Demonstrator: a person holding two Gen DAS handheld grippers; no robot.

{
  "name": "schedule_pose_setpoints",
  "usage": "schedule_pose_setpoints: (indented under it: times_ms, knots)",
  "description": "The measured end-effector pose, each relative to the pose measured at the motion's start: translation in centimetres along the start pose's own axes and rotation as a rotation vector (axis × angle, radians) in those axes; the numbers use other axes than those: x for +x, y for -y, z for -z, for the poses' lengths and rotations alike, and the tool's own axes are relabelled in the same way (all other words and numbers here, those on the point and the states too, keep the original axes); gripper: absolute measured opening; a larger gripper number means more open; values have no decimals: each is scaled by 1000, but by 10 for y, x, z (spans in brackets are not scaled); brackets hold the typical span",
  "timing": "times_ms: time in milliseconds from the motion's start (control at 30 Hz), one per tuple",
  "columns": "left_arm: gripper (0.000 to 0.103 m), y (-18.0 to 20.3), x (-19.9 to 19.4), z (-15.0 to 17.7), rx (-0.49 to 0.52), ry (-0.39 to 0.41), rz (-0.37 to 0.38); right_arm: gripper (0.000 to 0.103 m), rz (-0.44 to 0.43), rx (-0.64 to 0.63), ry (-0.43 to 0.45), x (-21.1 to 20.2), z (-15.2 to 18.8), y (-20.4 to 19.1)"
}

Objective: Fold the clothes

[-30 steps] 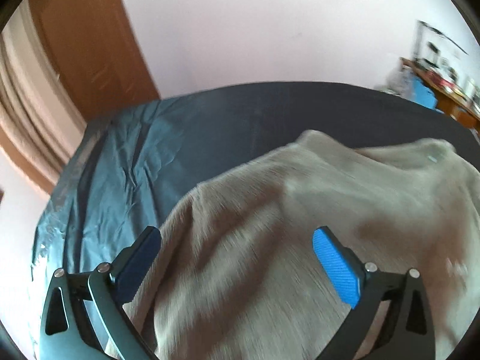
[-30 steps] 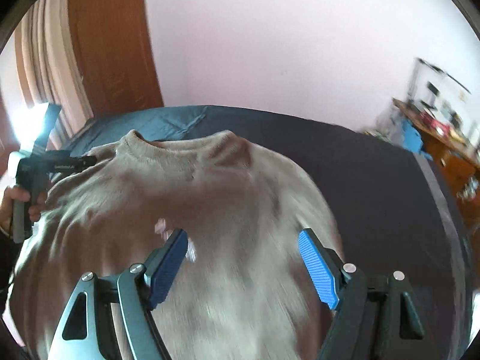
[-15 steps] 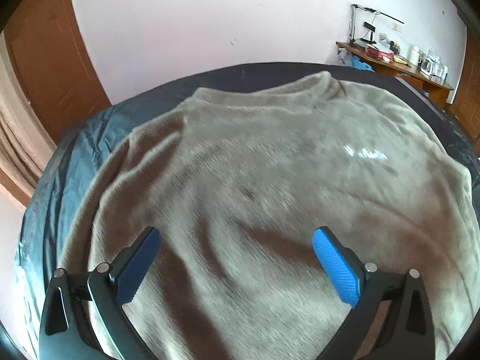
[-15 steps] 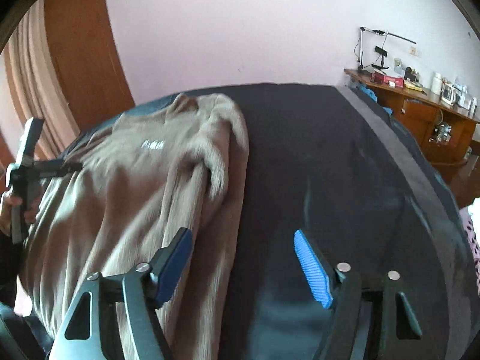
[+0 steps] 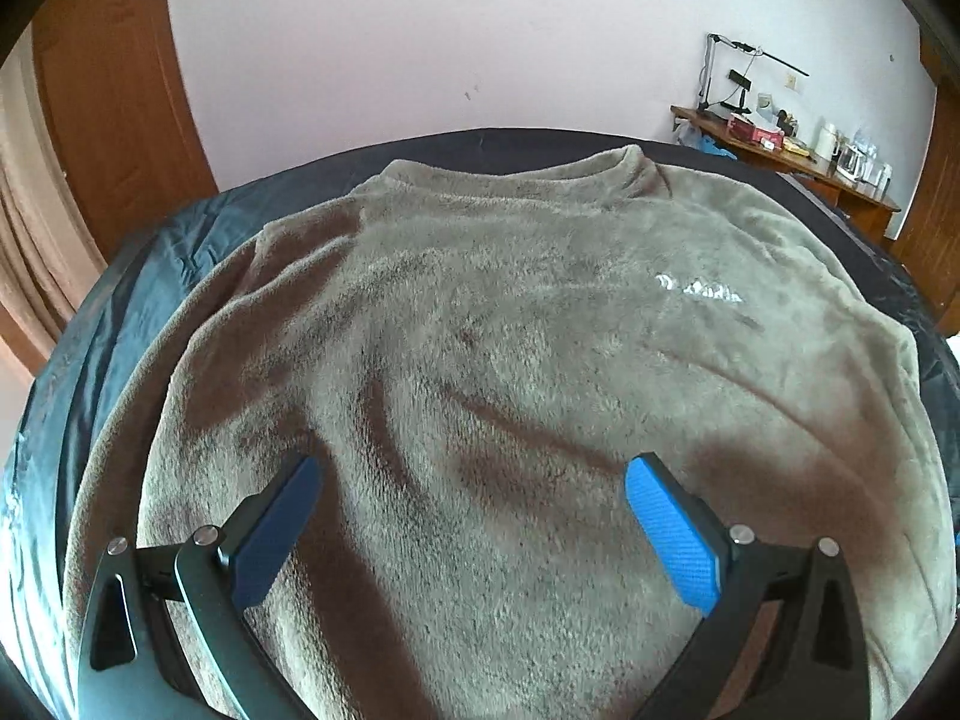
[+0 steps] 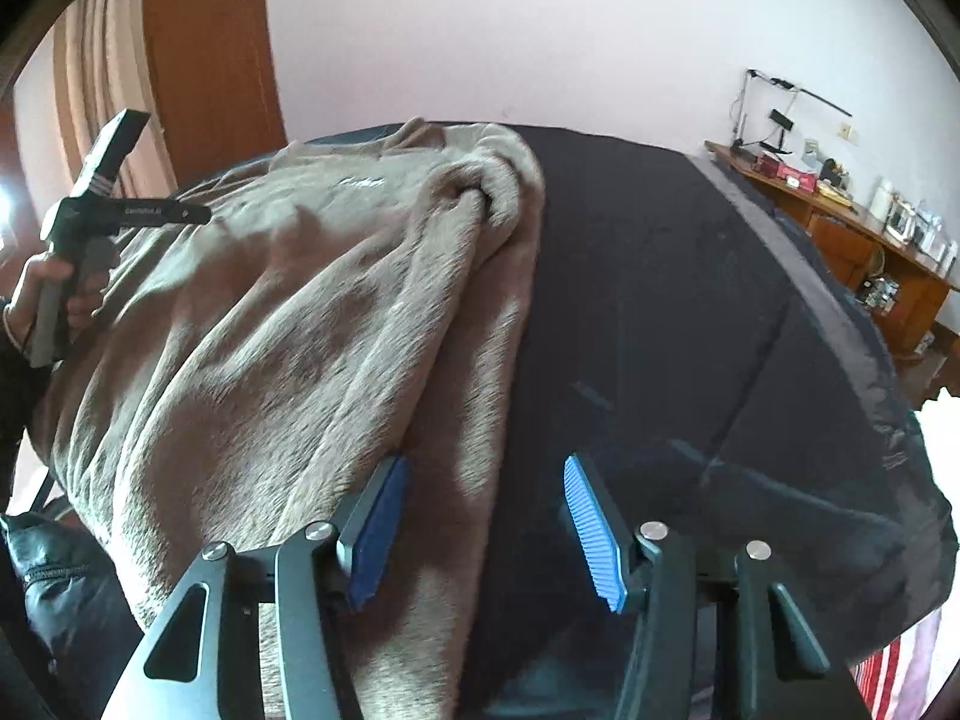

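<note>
A beige fleece sweater (image 5: 510, 360) lies spread front up on a dark bed cover (image 5: 150, 276), collar at the far side, a small white logo on its chest. My left gripper (image 5: 474, 516) is open and empty, held over the sweater's lower body. In the right wrist view the sweater (image 6: 288, 324) covers the left half of the bed, one sleeve bunched near the collar. My right gripper (image 6: 480, 516) is open and empty, over the sweater's right edge where it meets the dark cover (image 6: 690, 330). The left gripper (image 6: 114, 204) also shows there, in a hand.
A wooden desk (image 6: 852, 222) with a lamp, boxes and bottles stands along the right wall. A wooden door (image 5: 114, 96) and a curtain are at the left. A striped cloth (image 6: 894, 660) lies at the bed's near right corner.
Both grippers have swung: the left view now centres on the whole sweater, the right view has moved from over the sweater to its right edge. Both stayed open.
</note>
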State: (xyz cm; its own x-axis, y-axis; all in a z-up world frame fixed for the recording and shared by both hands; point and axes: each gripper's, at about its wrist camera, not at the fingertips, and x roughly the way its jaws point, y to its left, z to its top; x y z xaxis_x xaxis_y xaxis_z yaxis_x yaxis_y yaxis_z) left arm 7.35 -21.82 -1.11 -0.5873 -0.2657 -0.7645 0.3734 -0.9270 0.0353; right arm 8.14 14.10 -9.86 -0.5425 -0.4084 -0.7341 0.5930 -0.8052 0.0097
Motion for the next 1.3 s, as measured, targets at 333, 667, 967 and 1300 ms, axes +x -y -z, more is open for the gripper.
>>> schedule_pose_setpoints:
  times_ms: [333, 667, 967, 1300]
  knots:
    - [102, -18, 25, 10, -70, -68, 17, 16, -32, 25, 32, -3, 1, -13]
    - [102, -18, 25, 12, -78, -68, 23, 5, 135, 136, 236, -60, -29, 22]
    - [102, -23, 23, 13, -97, -68, 40, 6, -15, 174, 87, -34, 1, 26]
    - [102, -24, 24, 14, -102, -70, 39, 60, -38, 188, 28, -21, 26, 25]
